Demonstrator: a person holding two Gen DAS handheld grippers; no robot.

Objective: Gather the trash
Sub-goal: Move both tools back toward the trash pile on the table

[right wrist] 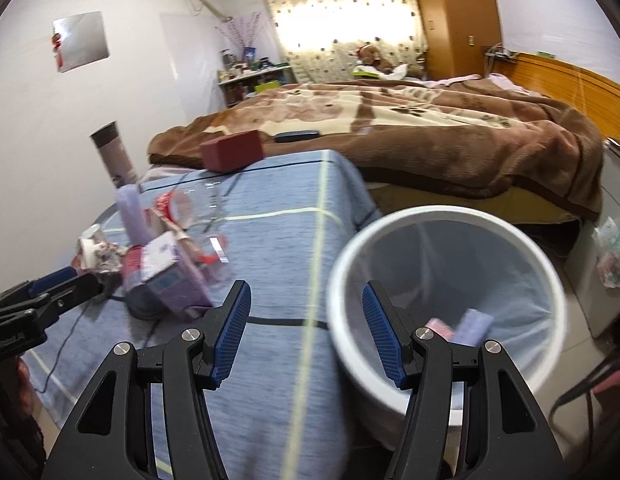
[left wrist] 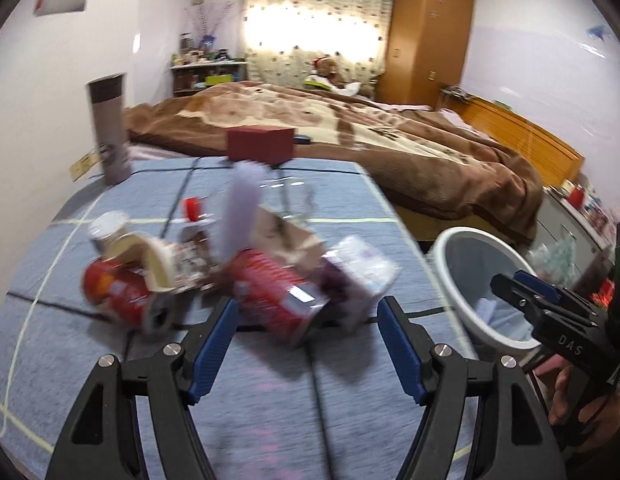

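**Left wrist view: most trash still on the tabletop, bin partly filled**

Left wrist view showed the left hand-held gripper (left wrist: 305, 316) with its jaws apart and nothing between them. Directly ahead of the fingertips, at centre frame, lay a red can (left wrist: 275, 294) on its side, close to the left fingertip but not enclosed. A purple-and-white carton (left wrist: 358, 272) lay just to its right, and a second red can (left wrist: 117, 292) lay at left of frame beside a torn paper cup (left wrist: 157, 264). A lilac strip (left wrist: 241, 204) stood up from the pile. Motion blur prevented finer identification of the smaller scraps.

Right wrist view showed the right hand-held gripper (right wrist: 305, 320) also spread and empty, positioned over the boundary between the blue-covered tabletop (right wrist: 277, 240) and the white trash bin (right wrist: 450, 300). The bin occupied the lower right of the frame, beside the tabletop edge, and held a few pieces (right wrist: 462, 326) at its bottom.

Progress assessment: collection was judged to be at an early stage. A few items were in the bin; the main pile remained on the tabletop at left of the right wrist frame. The tall cylinder (left wrist: 109, 128) and red box (left wrist: 259, 144) at the far edge were possibly not trash.

The nearest candidate for the left hand-held gripper was judged to be the centre red can.
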